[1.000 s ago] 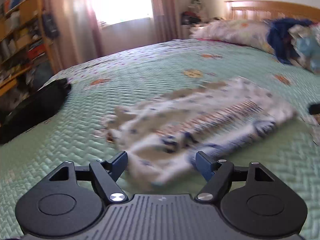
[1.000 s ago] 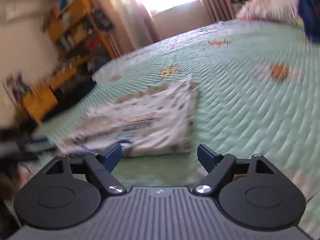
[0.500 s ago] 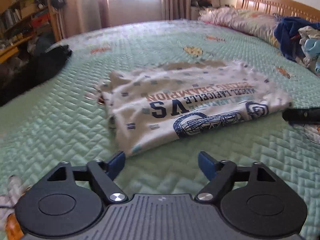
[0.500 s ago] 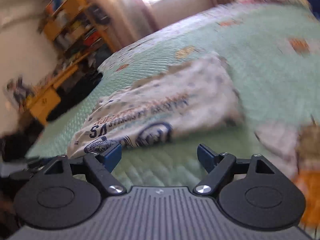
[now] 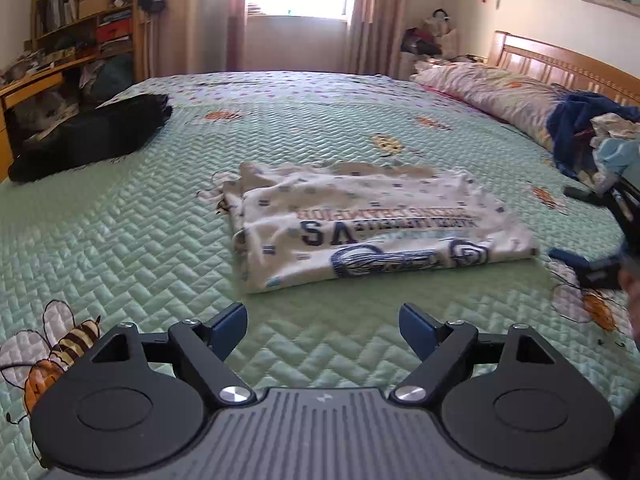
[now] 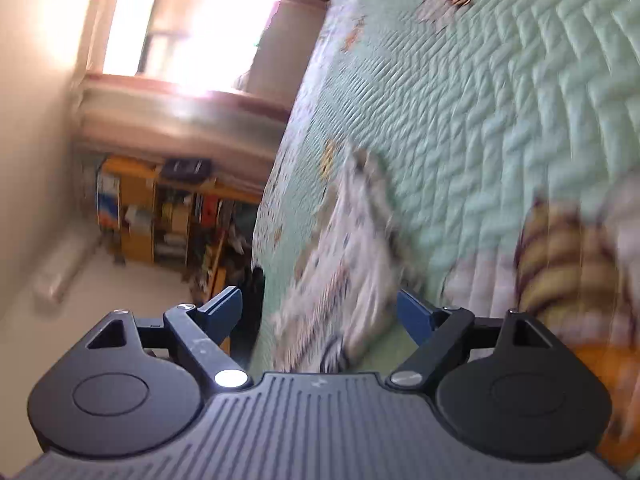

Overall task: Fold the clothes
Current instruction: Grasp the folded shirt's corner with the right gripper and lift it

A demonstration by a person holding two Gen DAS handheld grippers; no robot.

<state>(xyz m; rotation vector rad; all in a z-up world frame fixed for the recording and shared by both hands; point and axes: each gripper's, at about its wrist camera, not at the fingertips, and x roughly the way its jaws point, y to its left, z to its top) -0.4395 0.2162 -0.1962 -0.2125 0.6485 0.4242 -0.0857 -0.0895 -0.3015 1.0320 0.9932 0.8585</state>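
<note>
A white printed T-shirt point(image 5: 372, 228) with navy lettering lies folded flat on the green quilted bedspread point(image 5: 120, 240). My left gripper point(image 5: 322, 326) is open and empty, held back from the shirt's near edge. My right gripper point(image 6: 320, 312) is open and empty, rolled sideways, with the shirt's right end point(image 6: 348, 256) blurred between its fingers' line of sight. It also shows at the right edge of the left wrist view point(image 5: 592, 232), just beside the shirt's right end.
A black garment point(image 5: 92, 136) lies at the bed's far left. A pile of blue and pale clothes point(image 5: 592, 132) sits at the far right by a pillow point(image 5: 488, 84) and wooden headboard point(image 5: 560, 60). Shelves point(image 5: 80, 20) stand left of the bed.
My left gripper drew back from the shirt, which now lies settled and flat. My right gripper rolled sideways and dropped low at the shirt's right end.
</note>
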